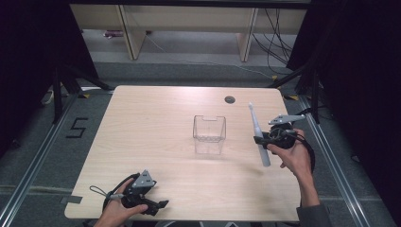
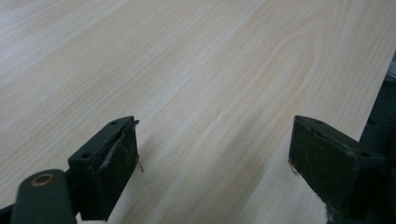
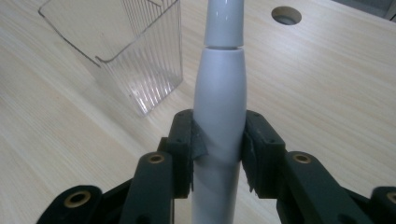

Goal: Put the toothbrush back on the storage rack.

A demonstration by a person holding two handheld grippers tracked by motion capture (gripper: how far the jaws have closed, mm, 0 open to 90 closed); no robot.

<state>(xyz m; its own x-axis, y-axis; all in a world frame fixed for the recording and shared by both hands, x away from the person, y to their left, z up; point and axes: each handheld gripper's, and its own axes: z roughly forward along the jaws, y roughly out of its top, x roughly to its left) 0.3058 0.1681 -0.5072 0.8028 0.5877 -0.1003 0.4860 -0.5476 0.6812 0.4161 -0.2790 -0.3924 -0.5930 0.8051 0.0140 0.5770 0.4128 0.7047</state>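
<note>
A white electric toothbrush (image 1: 257, 135) hangs above the table's right side, held nearly upright and tilted, with my right gripper (image 1: 261, 140) shut on its handle. In the right gripper view the toothbrush handle (image 3: 219, 100) is clamped between both jaws. A clear plastic container (image 1: 209, 134) stands upright at the table's middle, left of the toothbrush; the same container (image 3: 126, 51) appears at the upper left of the right gripper view. My left gripper (image 1: 161, 205) rests low at the table's front left, open, with bare wood between its jaws (image 2: 215, 149).
The light wooden table (image 1: 156, 123) has a round cable hole (image 1: 230, 99) near its far edge, seen too as the hole (image 3: 286, 15). Black curtains and metal floor rails flank the table. A wooden shelf unit stands beyond it.
</note>
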